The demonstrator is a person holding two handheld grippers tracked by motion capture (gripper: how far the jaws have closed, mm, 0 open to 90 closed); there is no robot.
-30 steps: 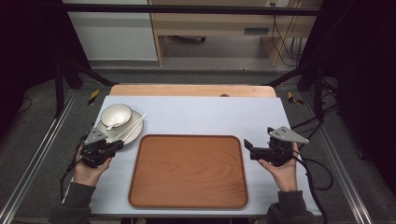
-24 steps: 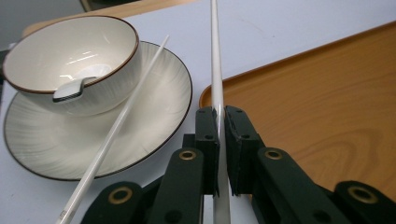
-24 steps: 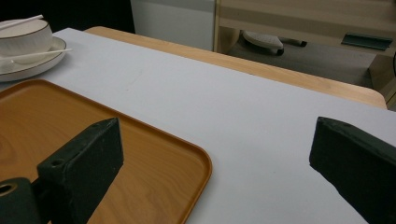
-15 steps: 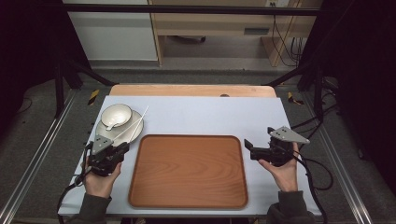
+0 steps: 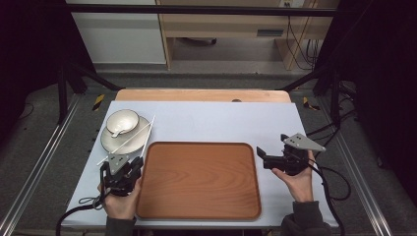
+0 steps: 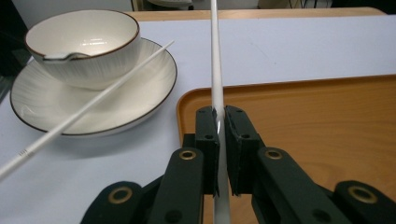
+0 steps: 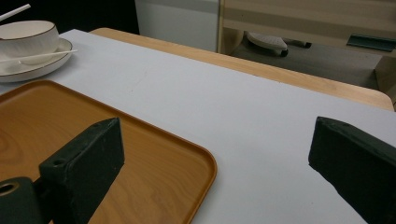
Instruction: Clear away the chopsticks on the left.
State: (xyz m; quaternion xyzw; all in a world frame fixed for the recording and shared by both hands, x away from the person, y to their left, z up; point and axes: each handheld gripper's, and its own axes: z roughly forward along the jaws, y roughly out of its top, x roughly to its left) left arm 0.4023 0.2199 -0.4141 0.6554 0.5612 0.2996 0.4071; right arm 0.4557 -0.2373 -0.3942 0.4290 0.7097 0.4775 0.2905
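Observation:
My left gripper (image 5: 133,163) is by the left rim of the brown wooden tray (image 5: 196,183), shut on a white chopstick (image 5: 149,132) that points away over the table. Its pads clamp the stick (image 6: 216,70) over the tray corner (image 6: 303,116). A second chopstick (image 5: 125,142) lies slanted across the white plate (image 5: 112,143), which carries a white bowl (image 5: 124,119) with a spoon (image 6: 58,57) in it. My right gripper (image 5: 259,156) hovers at the tray's right edge, open, nothing between its jaws (image 7: 217,135).
A pale mat (image 5: 221,123) covers the wooden table, whose far edge (image 5: 201,95) shows bare wood. Metal frame rails run along both sides. Cables trail from both grippers near the table's front edge.
My left hand has drawn toward the near edge and rightward, from beside the plate to the tray's left rim, carrying the chopstick. The right hand has stayed put.

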